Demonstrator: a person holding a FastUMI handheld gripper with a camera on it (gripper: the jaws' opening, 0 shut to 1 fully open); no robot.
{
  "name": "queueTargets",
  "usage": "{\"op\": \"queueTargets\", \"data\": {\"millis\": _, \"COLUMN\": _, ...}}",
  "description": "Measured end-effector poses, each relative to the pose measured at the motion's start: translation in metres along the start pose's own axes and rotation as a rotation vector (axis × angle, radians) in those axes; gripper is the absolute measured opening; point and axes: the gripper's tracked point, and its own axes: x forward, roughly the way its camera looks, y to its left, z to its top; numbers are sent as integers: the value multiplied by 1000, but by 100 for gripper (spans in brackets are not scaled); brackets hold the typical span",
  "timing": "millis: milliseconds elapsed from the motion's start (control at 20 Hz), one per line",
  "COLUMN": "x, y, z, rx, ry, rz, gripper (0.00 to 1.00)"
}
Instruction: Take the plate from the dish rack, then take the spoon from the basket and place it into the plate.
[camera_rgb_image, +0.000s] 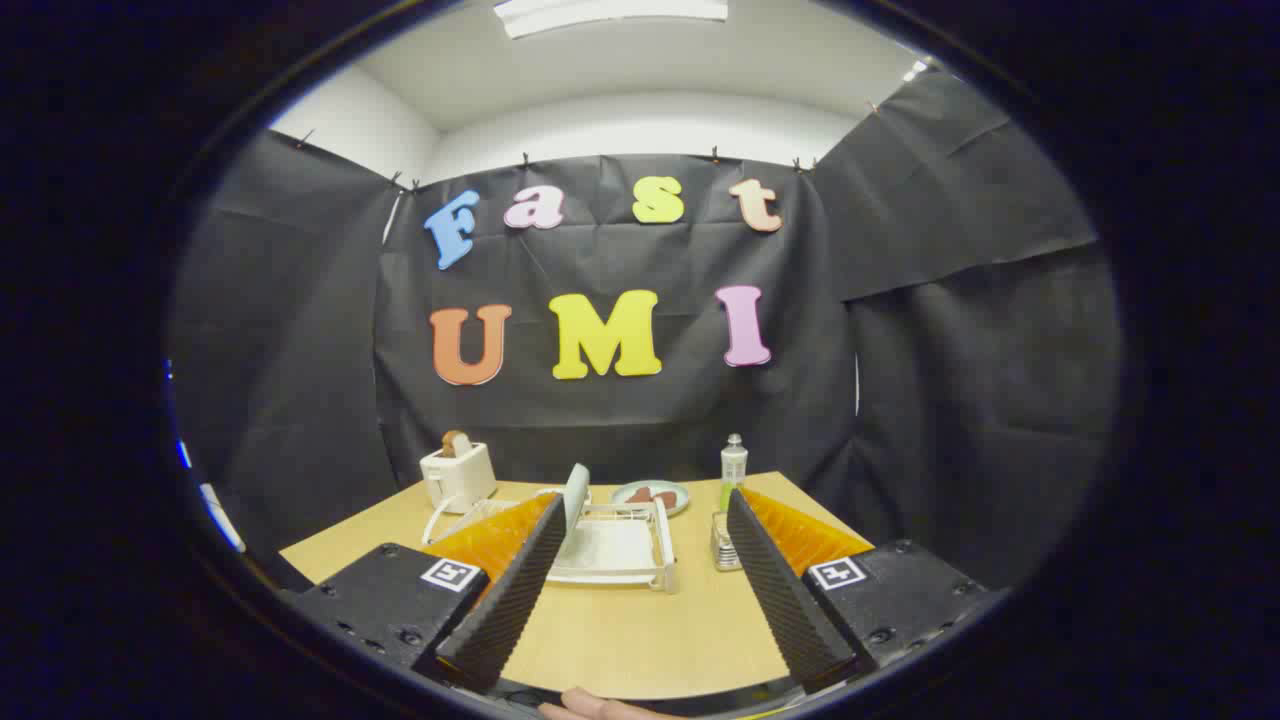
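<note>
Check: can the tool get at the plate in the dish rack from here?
Probably yes. The tool is open, and the plate stands upright in the dish rack just ahead between its fingers, with bare table in between.

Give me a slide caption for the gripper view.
Open gripper above the table, facing the upright plate in the dish rack.

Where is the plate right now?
The plate stands upright in the white rack on the table, just ahead of the open tongs, with the toaster beyond.
</note>
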Motion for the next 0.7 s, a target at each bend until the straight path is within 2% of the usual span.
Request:
{"op": "queueTargets", "data": {"millis": 400, "x": 1, "y": 9, "z": -6, "rx": -14, "ry": -1, "rz": 13, "gripper": 100}}
{"op": "queueTargets", "data": {"millis": 700, "x": 8, "y": 3, "z": -3, "rx": -6, "ry": -20, "rz": -28, "gripper": 100}}
